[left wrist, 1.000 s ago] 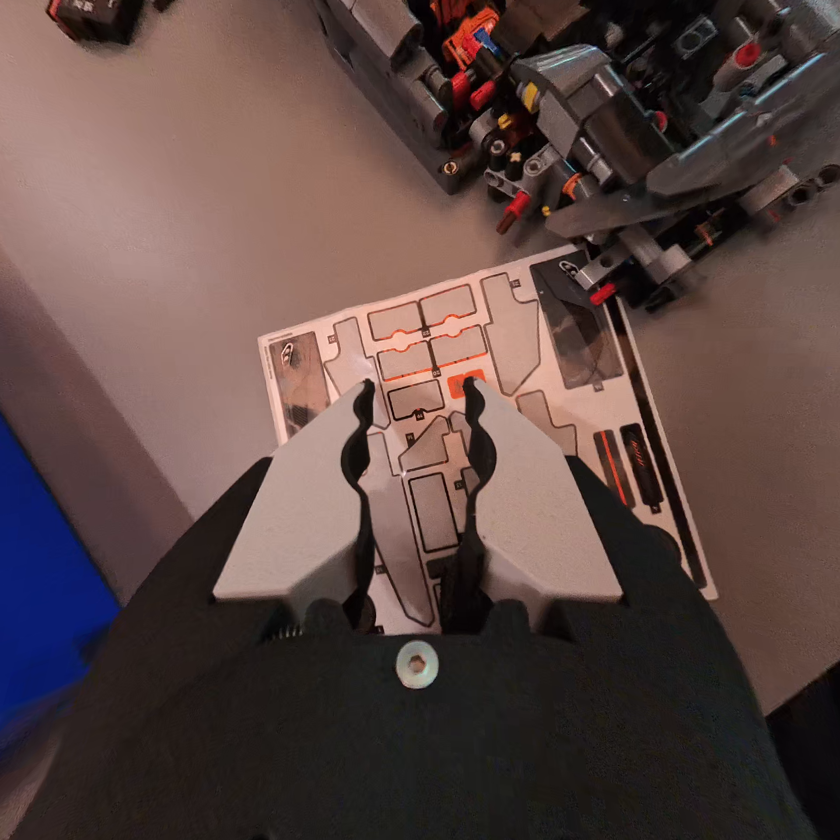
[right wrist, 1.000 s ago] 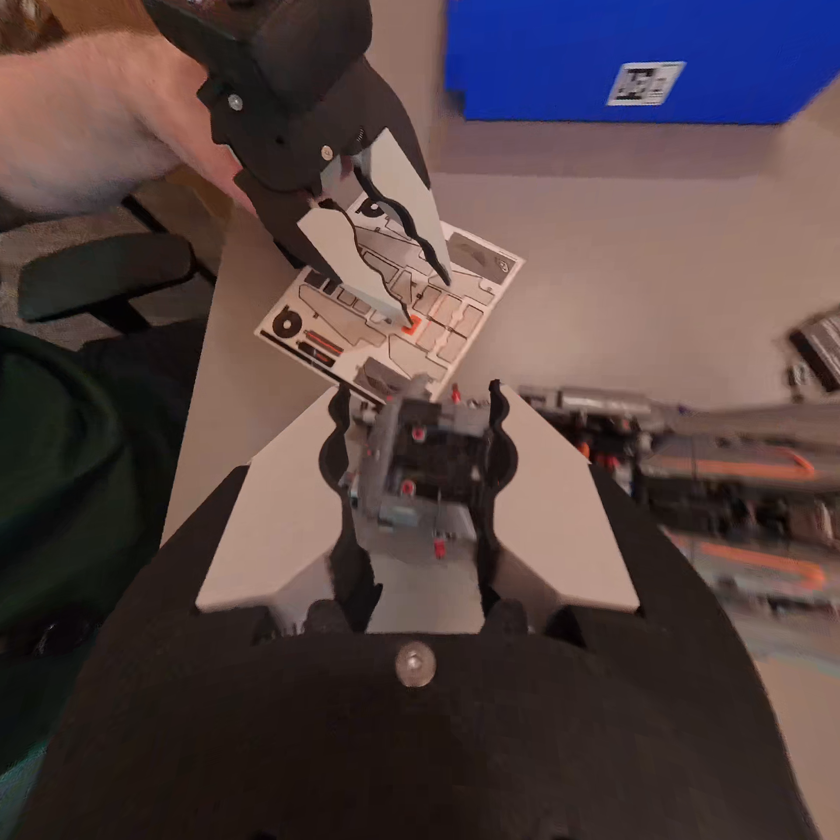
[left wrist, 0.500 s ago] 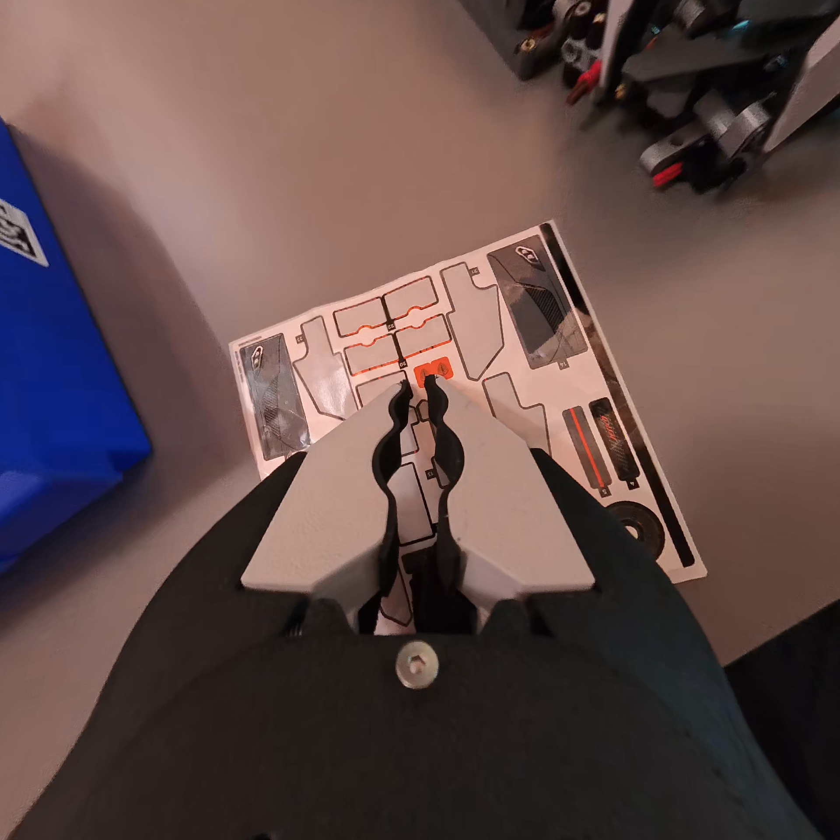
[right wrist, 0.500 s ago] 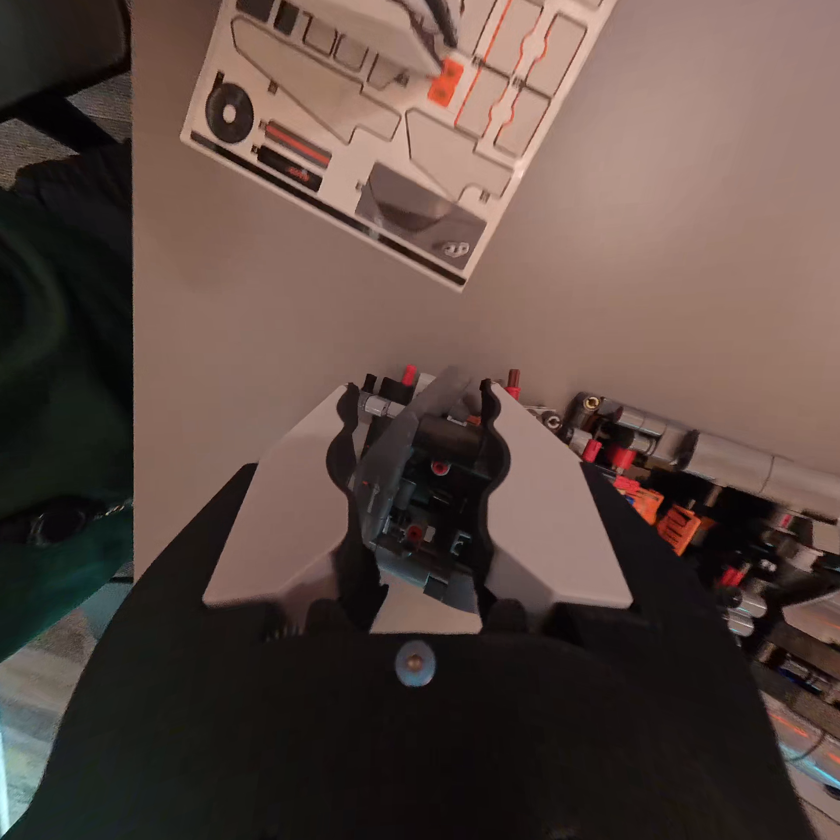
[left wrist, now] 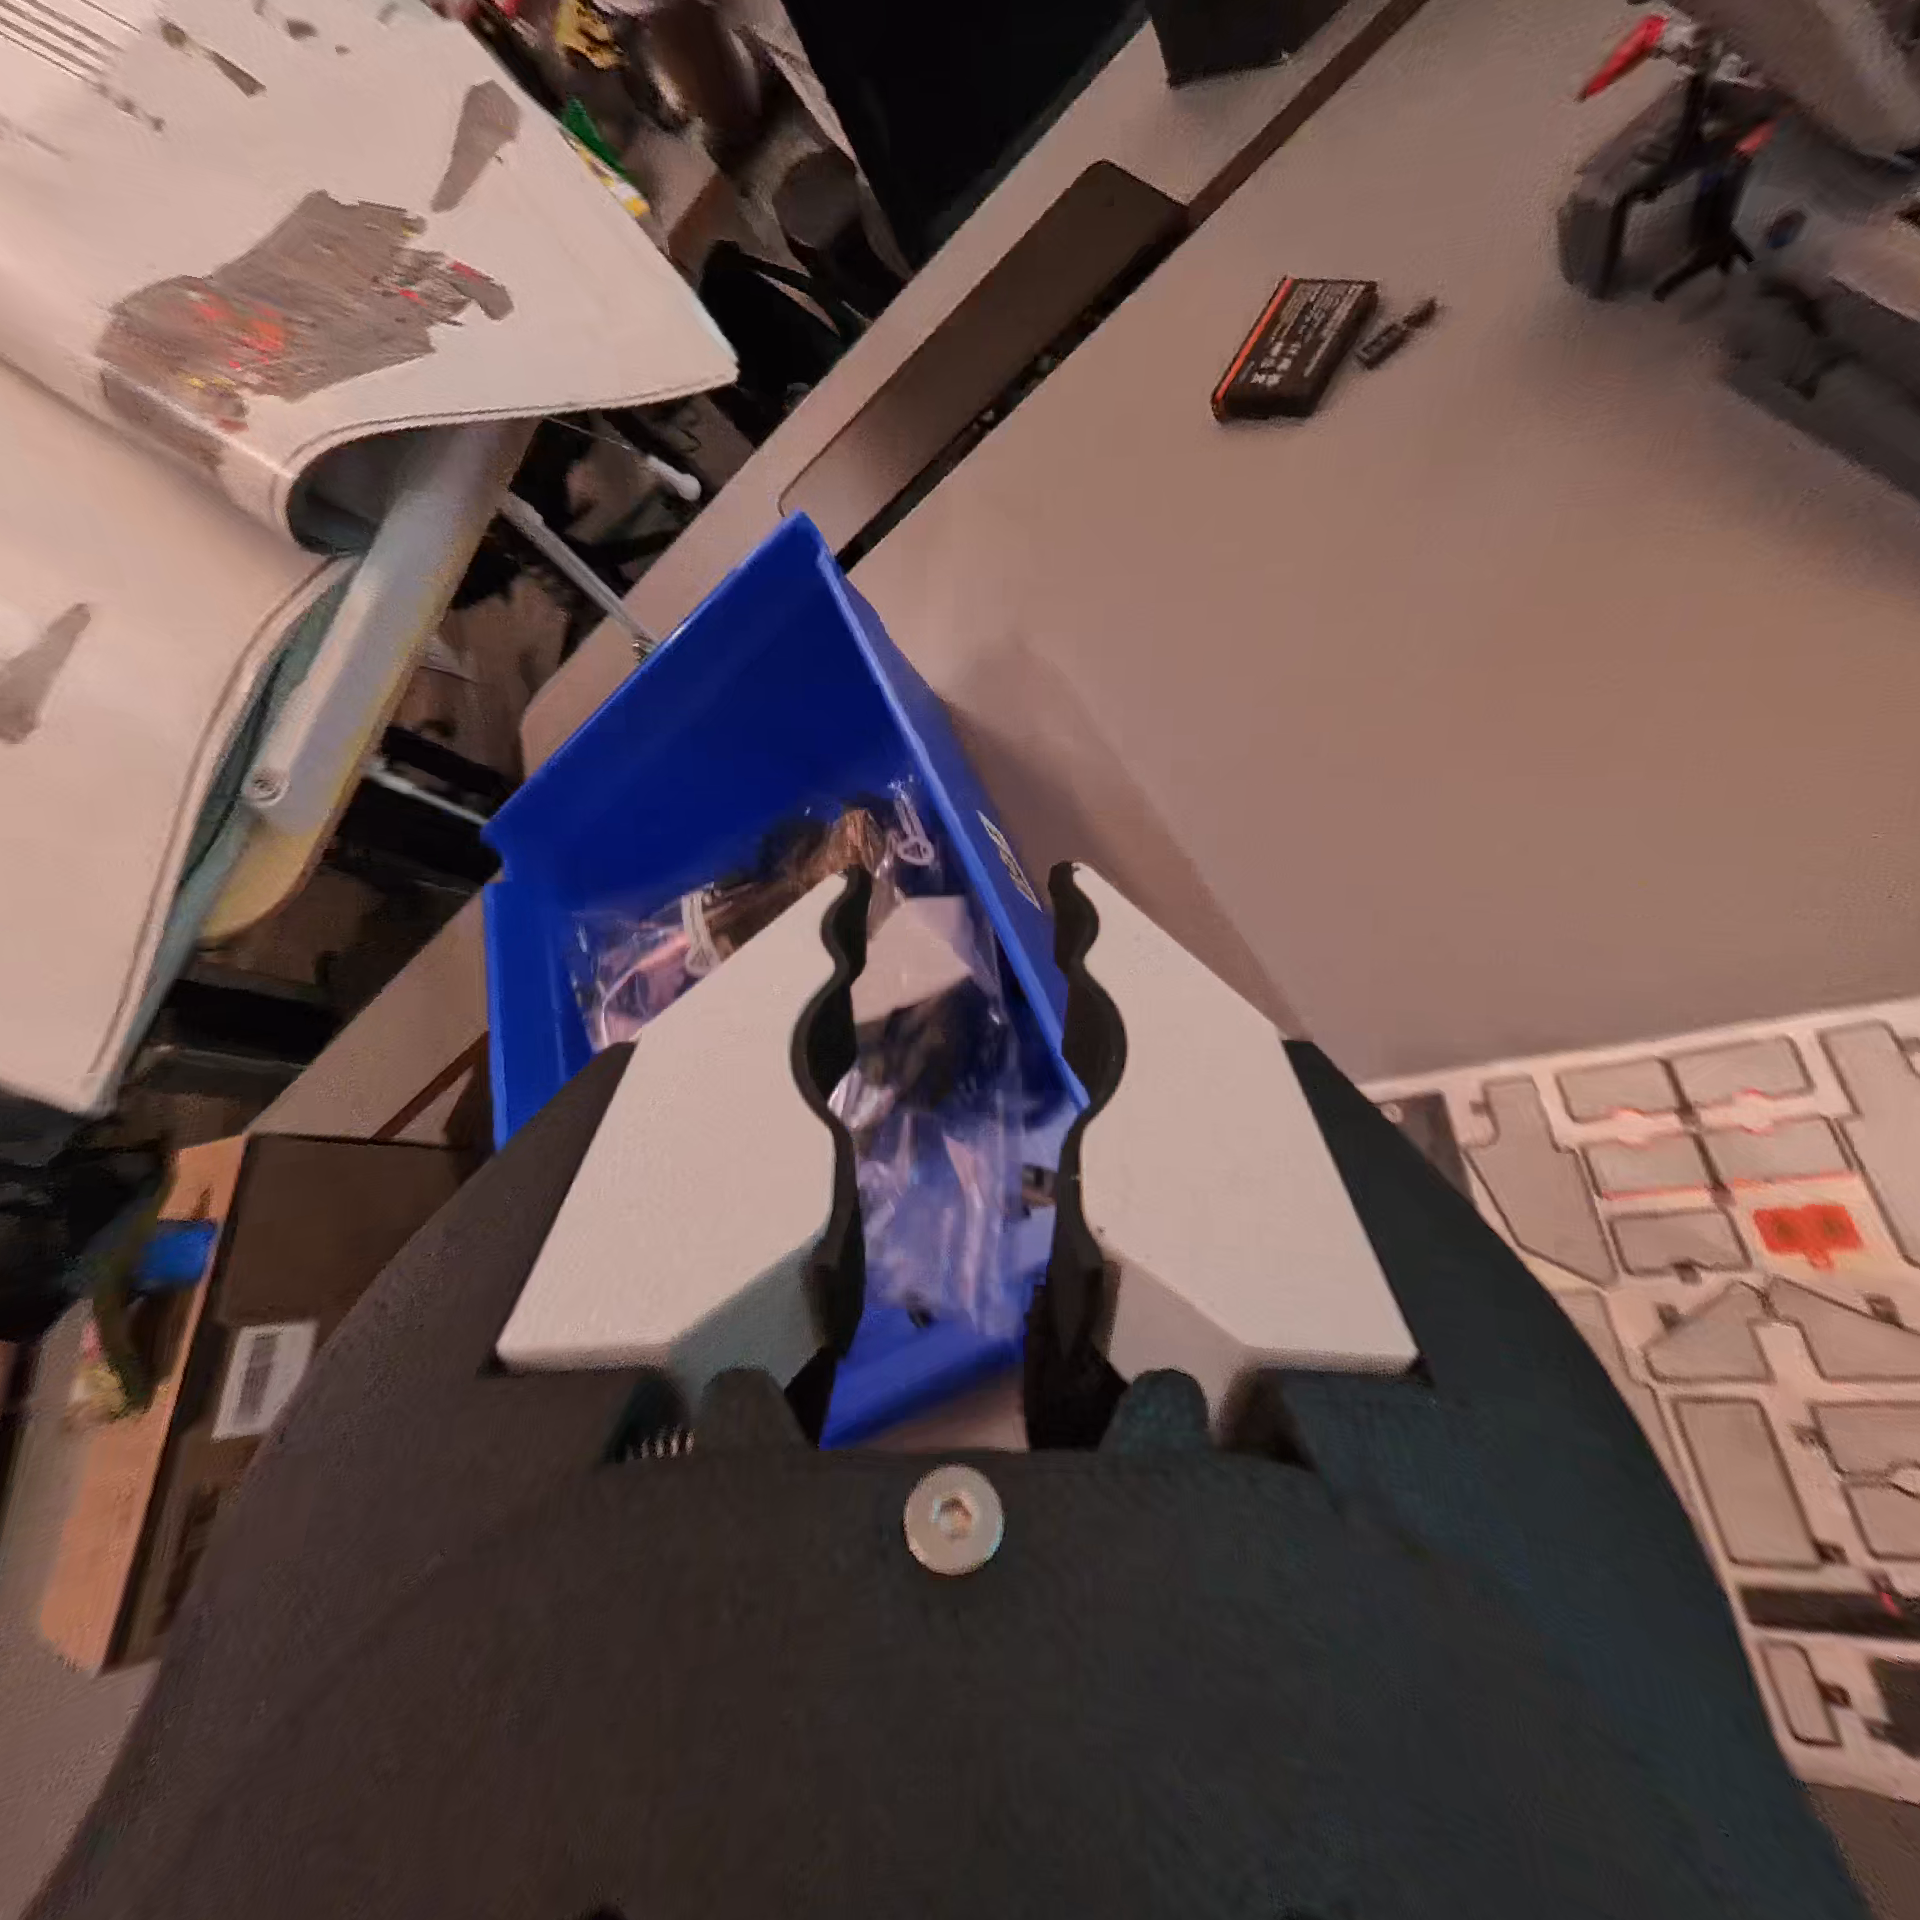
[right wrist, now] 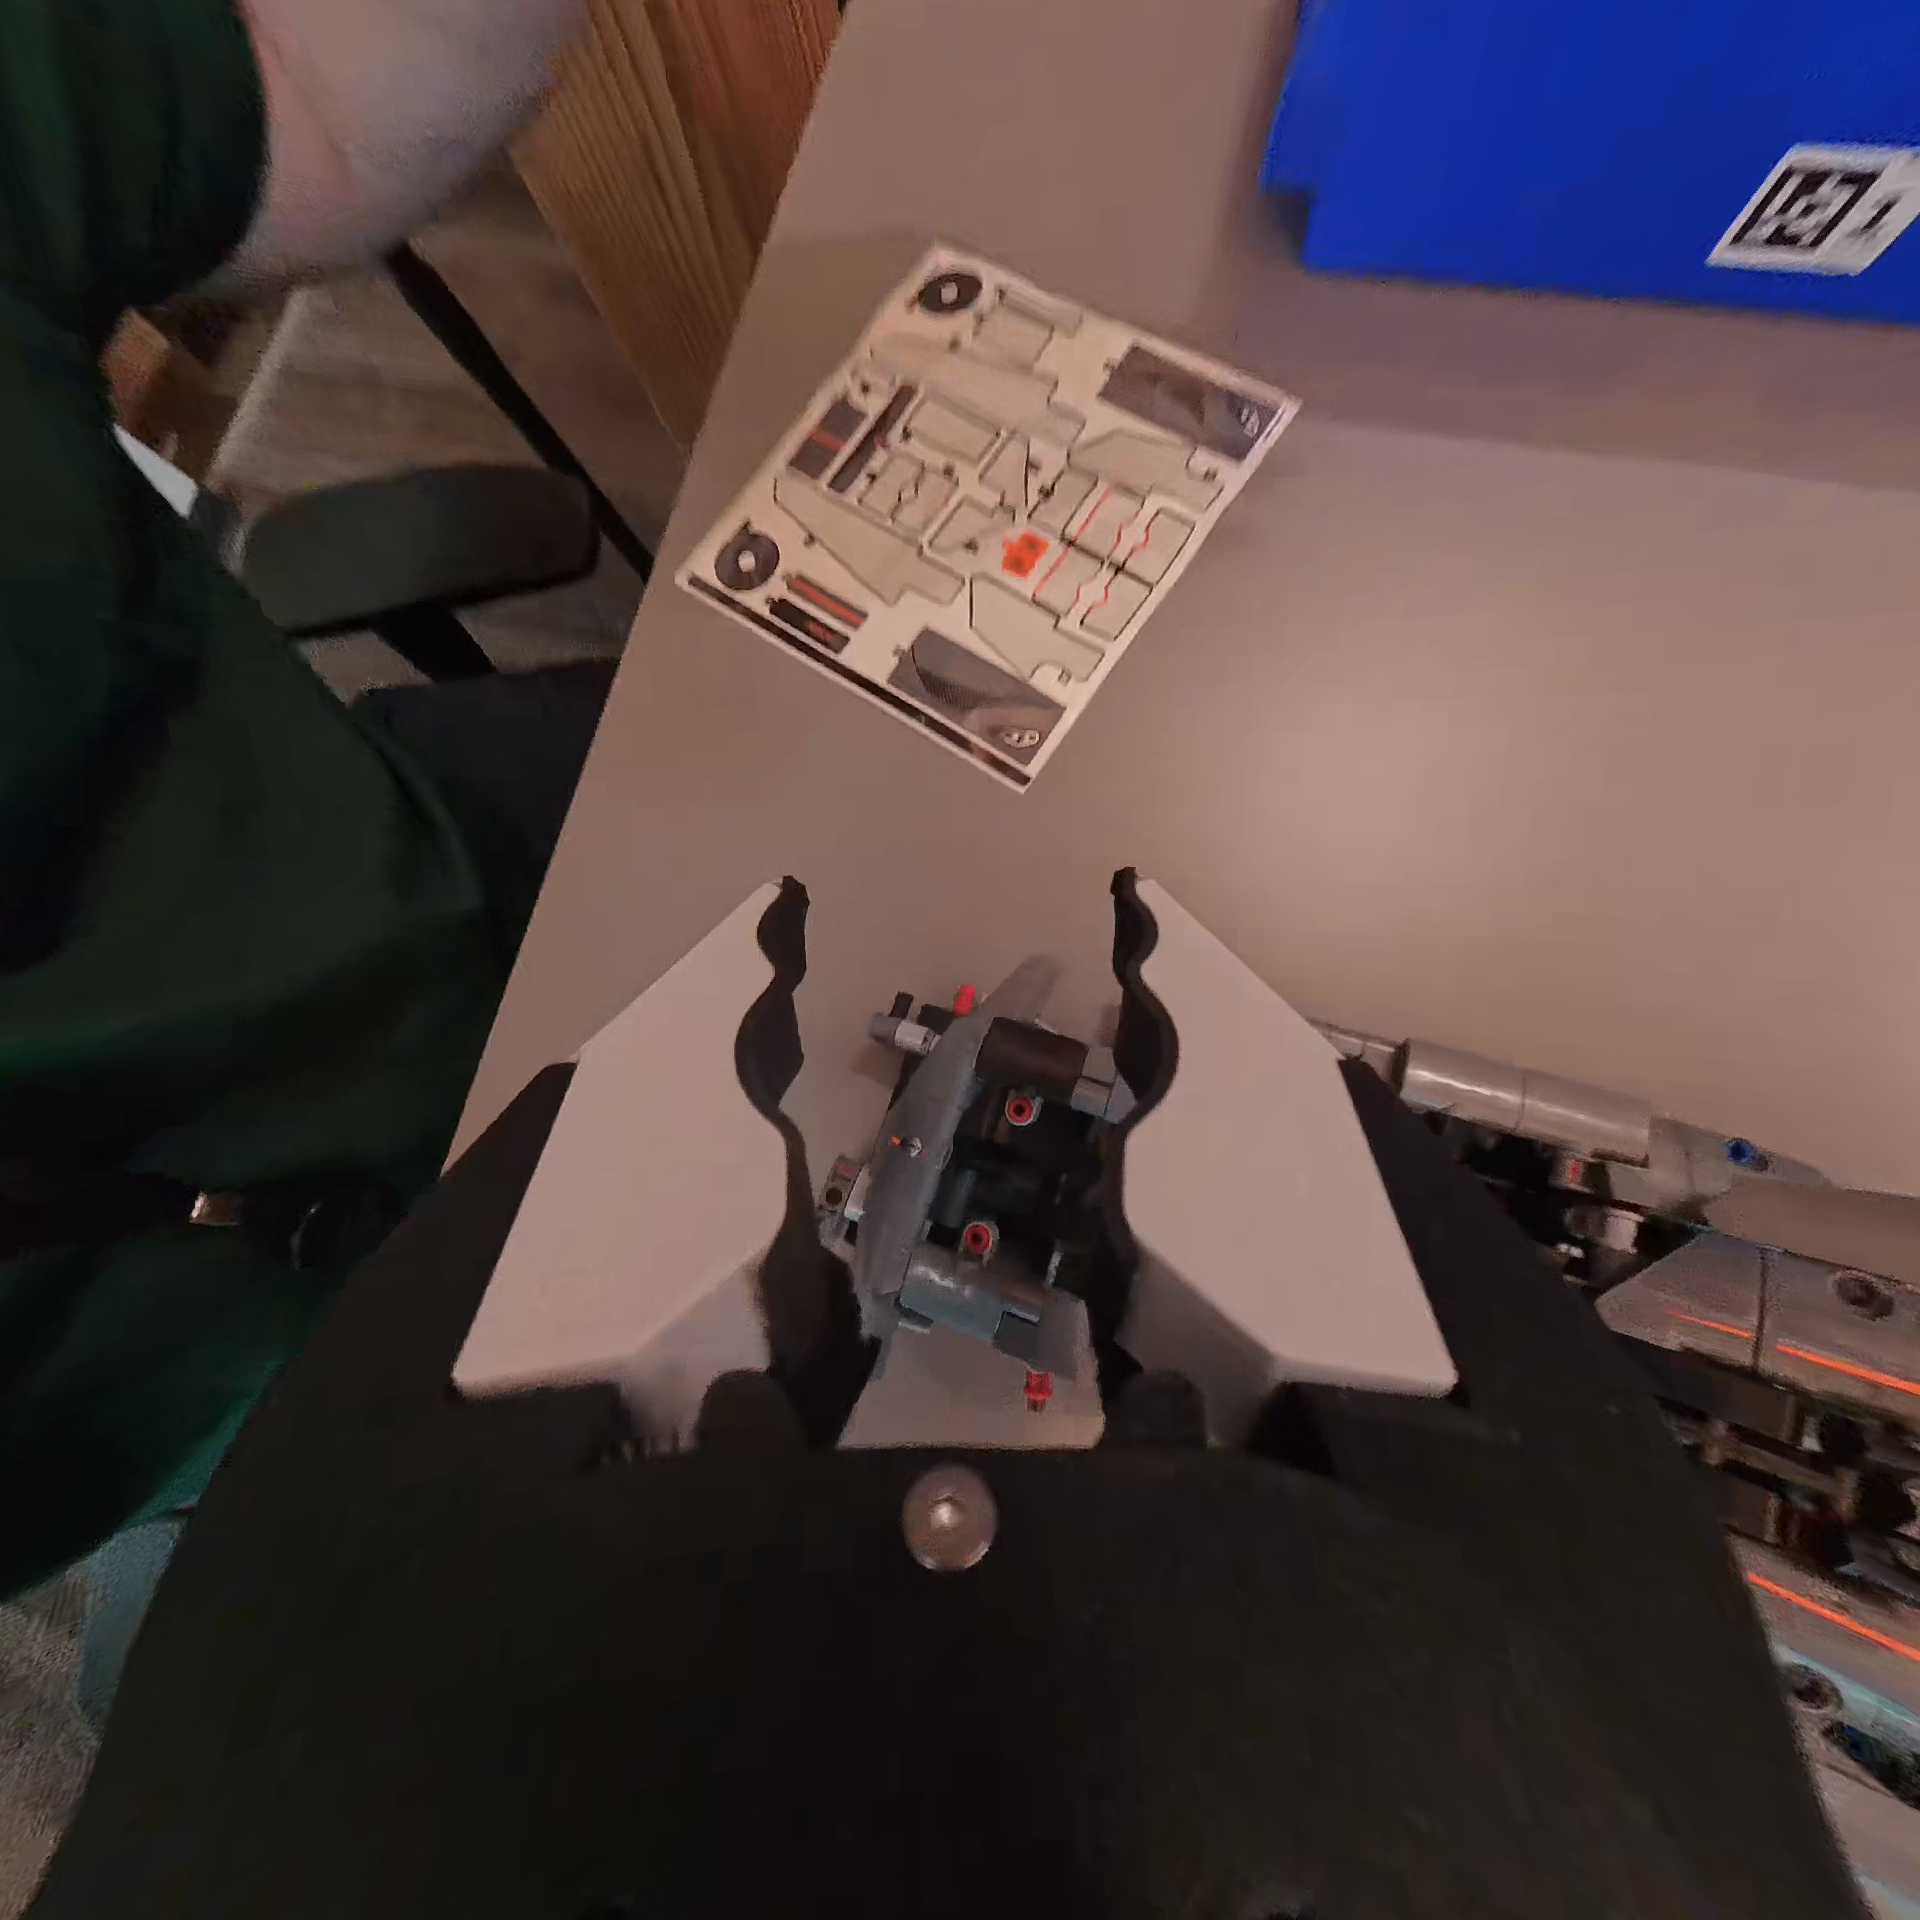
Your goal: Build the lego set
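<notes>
- Left tongs (left wrist: 961, 883) stand apart, holding nothing, aimed into a blue bin (left wrist: 665, 769) at the bench's left edge.
- The bin holds clear plastic bags (left wrist: 914, 1122) with dark small parts inside; the contents are too blurred to name.
- Bags: light, soft and slippery, and they will crumple. Judged best pinched at a loose upper fold, not across the lumpy parts.
- Right tongs (right wrist: 956, 883) also stand apart, straddling a small grey sub-assembly (right wrist: 966, 1174) that sits on the bench (right wrist: 1455, 779). The right finger looks to be touching it or nearly so; the left is clear of it. Not clamped.
- Sub-assembly: stiff plastic, light, with red pins poking out. Press-fit joints could pop under a hard squeeze. Take it across the solid dark core, not on the thin grey panel or the pins.
- The main model (right wrist: 1683, 1299), long and grey with orange stripes, lies on the bench just right of the sub-assembly. Likely heavier, and would want support underneath.
- Sticker sheet (right wrist: 987, 509) lies flat on the bench farther out, near the left edge. Thin and flexible, hard to lift flat; an edge or corner is the only purchase.
- Open instruction book (left wrist: 260, 260) is off to the far left, blurred.
</notes>
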Available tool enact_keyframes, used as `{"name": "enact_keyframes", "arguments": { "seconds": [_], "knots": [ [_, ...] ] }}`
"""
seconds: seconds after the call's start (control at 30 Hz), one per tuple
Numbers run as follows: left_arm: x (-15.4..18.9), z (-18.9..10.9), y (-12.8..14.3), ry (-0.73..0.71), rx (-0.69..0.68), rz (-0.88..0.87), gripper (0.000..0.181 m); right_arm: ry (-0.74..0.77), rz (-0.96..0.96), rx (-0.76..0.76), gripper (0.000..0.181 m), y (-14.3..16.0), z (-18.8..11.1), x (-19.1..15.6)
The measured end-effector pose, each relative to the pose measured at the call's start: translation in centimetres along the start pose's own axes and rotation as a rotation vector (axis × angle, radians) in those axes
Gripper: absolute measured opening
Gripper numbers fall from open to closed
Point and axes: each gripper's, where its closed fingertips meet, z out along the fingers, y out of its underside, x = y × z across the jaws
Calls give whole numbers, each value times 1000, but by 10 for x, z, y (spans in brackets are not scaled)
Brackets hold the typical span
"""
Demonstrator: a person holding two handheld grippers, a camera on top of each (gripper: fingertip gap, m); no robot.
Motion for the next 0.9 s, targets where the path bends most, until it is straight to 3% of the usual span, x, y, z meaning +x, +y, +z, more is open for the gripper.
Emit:
{"name": "enact_keyframes", "arguments": {
  "seconds": [0.07, 0.13, 0.17, 0.2, 0.37, 0.4, 0.47, 0.53, 0.67, 0.7, 0.83, 0.9],
  "knots": [
    [-6, 29, 3, 110, -90, -76, 41, -4, 7, 56, 59, -6, -8, 3],
    [-1, 58, 30, 161, -270, -39, 55, 2, 10, 85, 57, -9, -11, 6],
    [-4, 71, 39, 129, -305, -10, 45, 5, 11, 91, 56, -8, -11, 8],
    [1, 76, 31, 174, -257, -58, 34, 7, 13, 89, 57, -7, -11, 9],
    [11, 76, 34, 235, -309, -135, 12, 21, 0, 57, 55, -2, -3, 14],
    [2, 75, 36, 171, -320, -133, 24, 18, -3, 58, 55, -2, -2, 13],
    [0, 67, 39, 106, -341, -125, 25, 15, -17, 56, 55, -4, -2, 11],
    [-6, 61, 38, 17, -328, -139, 38, 24, -35, 53, 54, -6, -4, 9],
    [1, 47, 20, 32, -153, -326, 78, 33, -52, 65, 54, -10, -12, 5],
    [7, 43, 18, 51, -118, -372, 78, 35, -58, 68, 54, -12, -14, 4],
    [20, 49, 47, 14, -194, -395, 57, 36, -76, 82, 53, -17, -19, -2],
    [23, 56, 61, -38, -247, -381, 34, 34, -83, 83, 53, -19, -19, -5]
  ]
}}
